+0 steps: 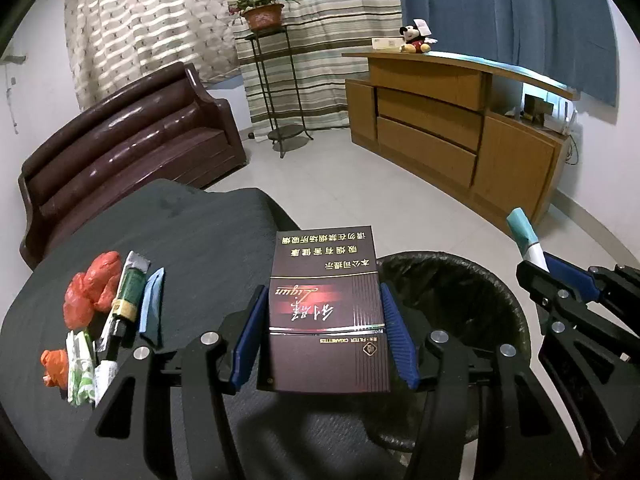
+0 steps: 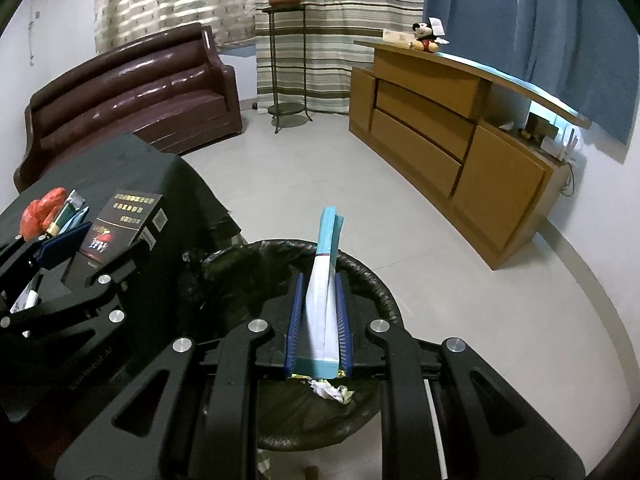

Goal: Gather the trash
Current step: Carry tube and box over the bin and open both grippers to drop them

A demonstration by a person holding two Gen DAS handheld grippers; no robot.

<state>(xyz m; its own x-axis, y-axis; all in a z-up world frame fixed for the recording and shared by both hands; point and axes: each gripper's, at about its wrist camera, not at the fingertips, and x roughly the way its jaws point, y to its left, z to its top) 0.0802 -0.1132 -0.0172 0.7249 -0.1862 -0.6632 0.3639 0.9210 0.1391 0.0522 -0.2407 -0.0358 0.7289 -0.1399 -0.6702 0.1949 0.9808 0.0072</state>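
Nearest the right wrist camera, the right gripper (image 2: pixel 319 316) has its blue jaws pressed nearly together on a flattened white-and-teal paper packet (image 2: pixel 325 280), which sticks up and forward out of the grip directly over the trash bin (image 2: pixel 370 276). The bin stands on the floor, lined with a black plastic bag, and crumpled paper and scraps of wrapper (image 2: pixel 330 391) lie in its bottom, just under the packet's lower end. Beside it, the left gripper (image 1: pixel 326 336) holds its jaws about half spread, pinching the two long sides of a dark maroon cigarette pack (image 1: pixel 326 312) with gold lettering; the pack is flat-face up and hangs at the edge of the black-covered surface (image 1: pixel 200 240), its right side reaching toward the bin's rim. More trash lies on the surface at the left: orange plastic bags (image 1: pixel 90 290), a green tube (image 1: pixel 128 296), a blue wrapper (image 1: pixel 152 304) and a green-and-white sachet (image 1: pixel 80 368), bunched close together. Farther off, a dark brown leather sofa (image 1: pixel 132 140) stands against the wall, a potted plant (image 1: pixel 262 12) sits on a tall metal stand before striped curtains, and a wooden cabinet (image 1: pixel 452 132) carries a plush mouse toy (image 1: pixel 414 38).
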